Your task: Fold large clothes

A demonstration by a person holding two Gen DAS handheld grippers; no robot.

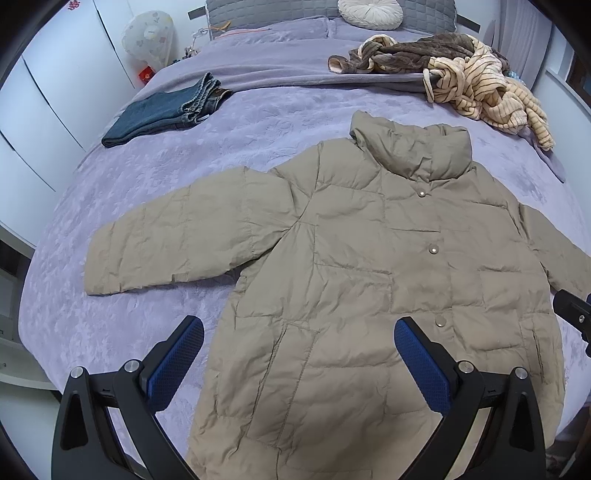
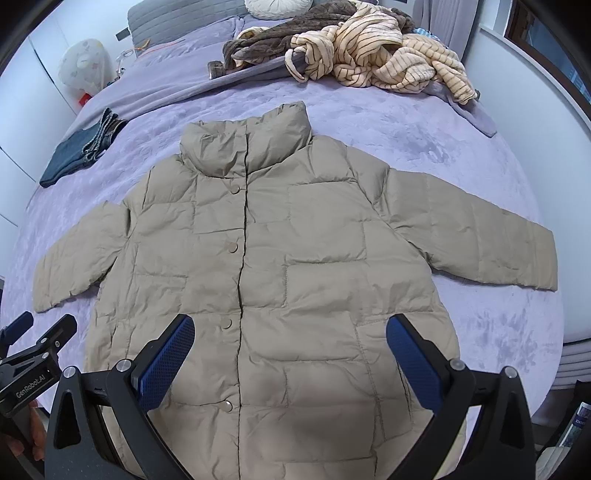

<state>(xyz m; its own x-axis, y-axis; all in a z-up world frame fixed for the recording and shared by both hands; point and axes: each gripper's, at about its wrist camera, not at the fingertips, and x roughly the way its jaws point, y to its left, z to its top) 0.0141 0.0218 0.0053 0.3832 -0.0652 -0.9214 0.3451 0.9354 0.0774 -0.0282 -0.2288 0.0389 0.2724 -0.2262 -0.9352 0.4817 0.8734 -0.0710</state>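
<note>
A beige quilted puffer jacket (image 1: 351,266) lies flat, front up and snapped shut, on the purple bed cover, collar away from me and both sleeves spread out; it also shows in the right wrist view (image 2: 280,258). My left gripper (image 1: 299,332) is open and empty, held above the jacket's lower left part. My right gripper (image 2: 290,330) is open and empty above the lower middle of the jacket. The left gripper also shows at the lower left of the right wrist view (image 2: 40,332).
Folded blue jeans (image 1: 162,110) lie at the far left of the bed (image 1: 110,314). A heap of striped cream and brown clothes (image 1: 461,74) sits at the far right near a round pillow (image 1: 369,13). White wardrobe doors (image 1: 48,92) stand to the left.
</note>
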